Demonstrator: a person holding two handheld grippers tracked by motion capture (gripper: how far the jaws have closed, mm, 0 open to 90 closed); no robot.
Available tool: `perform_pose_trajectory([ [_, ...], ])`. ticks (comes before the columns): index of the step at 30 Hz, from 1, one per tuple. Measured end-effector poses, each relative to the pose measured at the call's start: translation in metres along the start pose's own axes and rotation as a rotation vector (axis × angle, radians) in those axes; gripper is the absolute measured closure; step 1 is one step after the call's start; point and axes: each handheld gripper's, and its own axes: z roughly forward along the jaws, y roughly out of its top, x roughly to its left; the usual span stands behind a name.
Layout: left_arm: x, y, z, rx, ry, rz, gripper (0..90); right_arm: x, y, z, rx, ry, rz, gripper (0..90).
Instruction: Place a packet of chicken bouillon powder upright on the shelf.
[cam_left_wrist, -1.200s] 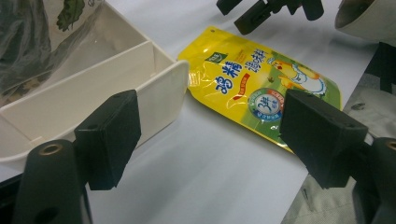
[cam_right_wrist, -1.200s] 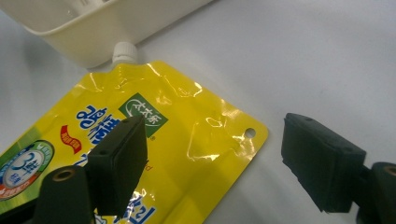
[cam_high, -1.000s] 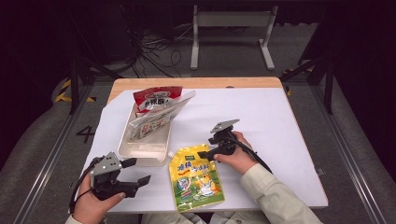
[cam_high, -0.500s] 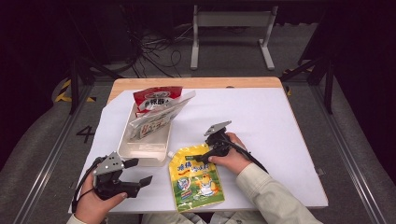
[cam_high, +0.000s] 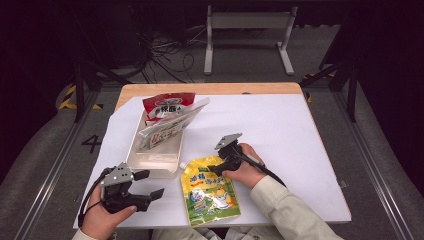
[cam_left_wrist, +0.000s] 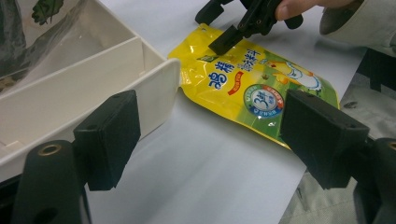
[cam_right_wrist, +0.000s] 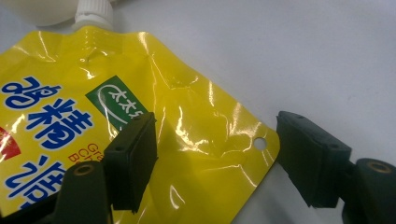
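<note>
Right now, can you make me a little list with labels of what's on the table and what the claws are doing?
Surface: white table
Main thing: yellow spouted pouch, lying flat
Right claw: open, jaws just closing, astride the pouch's top corner, not pressing it
Left claw: open, nothing between its jaws
Beside pouch: white tray
In tray: clear packet, leaning on a red packet
</note>
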Motion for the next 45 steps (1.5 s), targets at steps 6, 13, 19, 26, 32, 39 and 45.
perform_pose_trajectory([
  [6,-0.001,0.001,0.003,0.010,-0.005,0.006,21.0,0.005,0.001,-0.002,0.015,-0.014,-0.011,40.4],
  [13,-0.002,0.001,0.003,0.012,-0.007,0.016,20.8,0.009,0.005,-0.004,0.049,0.013,-0.005,59.6],
  [19,-0.001,0.000,0.006,0.020,-0.013,0.020,21.3,0.013,0.004,-0.006,0.043,0.040,-0.011,81.0],
  [26,0.000,0.000,0.010,0.024,-0.027,0.013,22.2,0.009,0.007,-0.013,0.041,0.062,0.000,83.0],
  [32,-0.002,0.001,0.015,0.028,-0.037,0.016,22.2,0.004,0.007,-0.045,-0.057,0.084,0.028,83.4],
  [39,-0.004,0.003,0.021,0.032,-0.054,0.020,21.3,0.009,0.005,-0.081,-0.201,0.095,-0.014,83.5],
  [45,-0.006,0.005,0.026,0.027,-0.076,0.029,21.4,0.022,0.006,-0.114,-0.295,0.106,-0.073,83.5],
])
